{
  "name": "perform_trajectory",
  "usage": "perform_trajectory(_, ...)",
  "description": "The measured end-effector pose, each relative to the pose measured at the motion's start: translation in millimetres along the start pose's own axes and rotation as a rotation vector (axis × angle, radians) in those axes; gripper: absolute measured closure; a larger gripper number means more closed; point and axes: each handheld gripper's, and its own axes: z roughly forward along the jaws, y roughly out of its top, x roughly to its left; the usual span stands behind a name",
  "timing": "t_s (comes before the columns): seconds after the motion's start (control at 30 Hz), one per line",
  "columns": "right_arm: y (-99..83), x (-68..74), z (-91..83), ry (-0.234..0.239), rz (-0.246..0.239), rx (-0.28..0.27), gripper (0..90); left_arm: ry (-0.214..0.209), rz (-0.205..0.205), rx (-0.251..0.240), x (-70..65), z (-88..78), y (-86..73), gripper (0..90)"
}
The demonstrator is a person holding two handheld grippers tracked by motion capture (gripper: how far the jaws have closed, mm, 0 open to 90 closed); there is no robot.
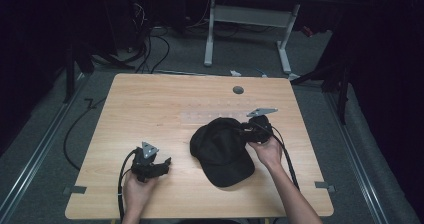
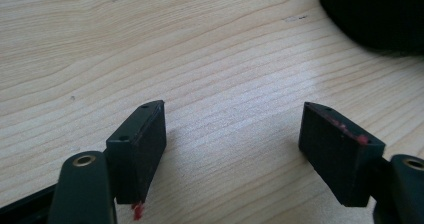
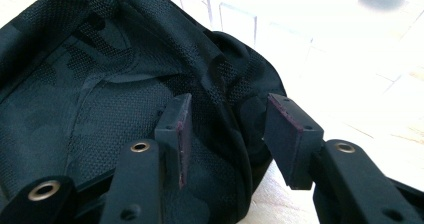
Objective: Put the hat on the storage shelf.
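- We see the cap [image 1: 221, 149] lying right of the table's [image 1: 150, 104] middle, brim toward us.
- Our right gripper [image 3: 227, 134] straddles the cap's back edge, jaws apart, pads not yet pressing.
- Our left gripper [image 2: 232, 149] rests open over bare wood, well apart from the cap.

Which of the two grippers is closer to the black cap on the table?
Right. The right gripper is at the black cap, its open jaws straddling a fold of fabric at the cap's edge. The left gripper rests apart on the table, beside the cap.
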Motion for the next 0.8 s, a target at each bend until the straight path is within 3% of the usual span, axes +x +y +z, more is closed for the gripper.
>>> perform_trajectory(0.27, -1.3, -2.9, 9.4, 0.015, 0.012, 0.001, 55.8, 0.000, 0.001, 0.000, 0.1, 0.0, 0.0, 27.2)
perform_trajectory(0.5, -2.3, -4.7, 11.9, 0.046, 0.025, -0.004, 67.5, -0.001, 0.000, 0.001, 0.1, -0.1, 0.0, 27.1)
perform_trajectory(0.8, -4.0, -7.0, 10.3, 0.059, -0.027, -0.015, 77.8, -0.001, -0.001, 0.001, 0.1, -0.1, 0.0, 27.1)
